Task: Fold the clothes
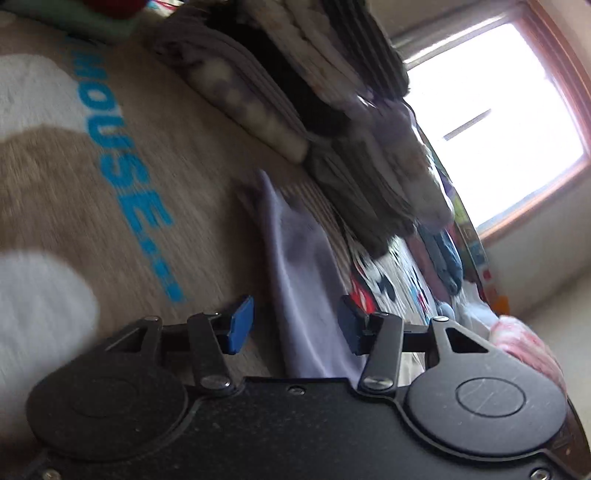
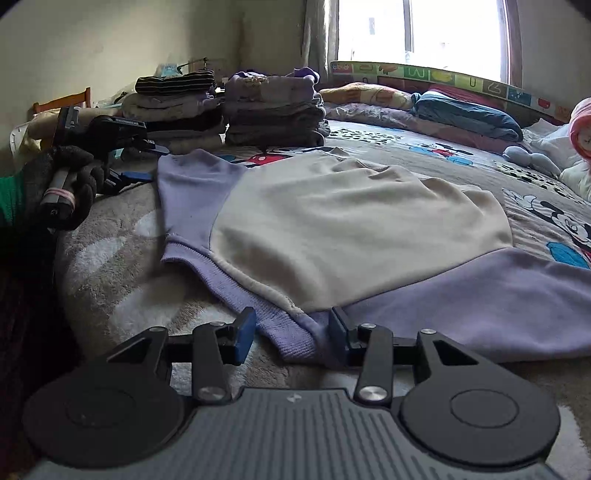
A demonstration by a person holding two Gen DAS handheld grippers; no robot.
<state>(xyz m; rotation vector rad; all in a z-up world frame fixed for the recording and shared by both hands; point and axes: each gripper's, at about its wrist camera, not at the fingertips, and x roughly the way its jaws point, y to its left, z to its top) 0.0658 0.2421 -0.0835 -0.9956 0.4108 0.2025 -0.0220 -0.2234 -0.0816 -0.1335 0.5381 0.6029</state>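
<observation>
A cream and lilac sweatshirt [image 2: 354,229] lies spread flat on the bed's blanket [image 2: 122,266], in front of two stacks of folded clothes [image 2: 273,110]. The right gripper [image 2: 291,334] stands wide at the sweatshirt's ribbed near edge, its jaws either side of the hem. The left gripper [image 1: 295,326] is also wide, a lilac sleeve [image 1: 299,258] between its jaws, with bare blanket beside the sweatshirt.

Left wrist view sat rolled sideways, low over the bed [image 1: 92,192]. Right wrist view sat level, close behind the sweatshirt [image 2: 332,229]. Both faced the folded stacks [image 2: 273,110] and window [image 2: 421,33].

Sweatshirt's right sleeve [image 2: 517,295] — cut off at edge — folded stacks [image 1: 332,92] motion-blurred.
</observation>
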